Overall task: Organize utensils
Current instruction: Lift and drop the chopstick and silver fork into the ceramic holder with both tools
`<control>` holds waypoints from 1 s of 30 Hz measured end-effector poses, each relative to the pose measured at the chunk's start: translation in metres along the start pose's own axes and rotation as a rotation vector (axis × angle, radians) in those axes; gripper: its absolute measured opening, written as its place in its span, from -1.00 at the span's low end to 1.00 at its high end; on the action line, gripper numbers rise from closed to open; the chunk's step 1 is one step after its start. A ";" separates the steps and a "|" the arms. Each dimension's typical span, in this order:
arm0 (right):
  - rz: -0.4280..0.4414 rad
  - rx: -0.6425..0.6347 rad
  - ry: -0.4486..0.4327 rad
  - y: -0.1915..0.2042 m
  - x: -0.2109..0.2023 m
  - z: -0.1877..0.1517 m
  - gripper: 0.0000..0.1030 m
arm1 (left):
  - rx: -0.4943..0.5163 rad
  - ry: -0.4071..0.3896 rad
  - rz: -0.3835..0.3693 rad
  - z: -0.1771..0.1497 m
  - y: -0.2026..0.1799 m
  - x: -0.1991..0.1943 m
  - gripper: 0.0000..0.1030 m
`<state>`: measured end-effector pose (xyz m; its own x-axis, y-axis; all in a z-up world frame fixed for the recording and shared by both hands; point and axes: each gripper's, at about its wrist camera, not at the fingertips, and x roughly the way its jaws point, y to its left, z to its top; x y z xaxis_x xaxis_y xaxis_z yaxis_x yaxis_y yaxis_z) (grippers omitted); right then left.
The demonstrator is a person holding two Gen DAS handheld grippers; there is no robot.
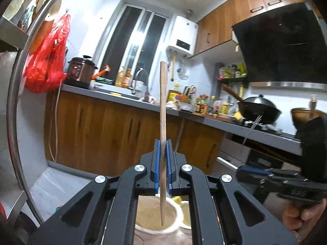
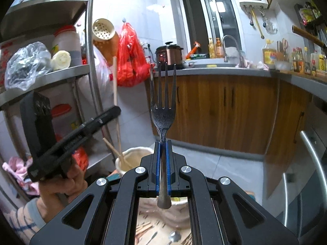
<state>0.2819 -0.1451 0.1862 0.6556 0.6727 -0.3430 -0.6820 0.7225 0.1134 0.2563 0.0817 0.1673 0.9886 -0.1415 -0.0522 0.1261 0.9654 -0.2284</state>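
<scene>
Indoor kitchen, artificial light, fairly bright with a cool white cast. Window (image 1: 137, 47) dark, one lamp reflected as glare in the glass. Both views strongly fisheye: black corners, shelf post (image 1: 22, 85) and countertop (image 2: 224, 71) bent into curves. The other gripper smears with motion blur at frame edges. Soft highlights on white wall tiles (image 2: 132, 6); shadows weak.

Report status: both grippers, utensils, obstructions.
Left gripper shut on wooden chopstick, upright over cream jar. Right gripper shut on fork, tines up. Nothing blocking.
</scene>
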 end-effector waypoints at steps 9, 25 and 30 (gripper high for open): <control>-0.090 -0.009 -0.009 -0.005 0.024 -0.008 -0.88 | 0.062 0.022 0.028 -0.018 -0.008 0.009 -0.90; -0.119 -0.044 0.134 0.004 0.059 -0.044 -0.88 | 0.136 0.046 0.087 -0.028 -0.016 0.007 -0.89; -0.125 -0.038 0.169 0.004 0.066 -0.050 -0.88 | 0.133 0.049 0.088 -0.028 -0.016 0.006 -0.89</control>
<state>0.3063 -0.1062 0.1172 0.6744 0.5396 -0.5040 -0.6128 0.7899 0.0257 0.2578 0.0596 0.1430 0.9915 -0.0620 -0.1140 0.0518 0.9946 -0.0902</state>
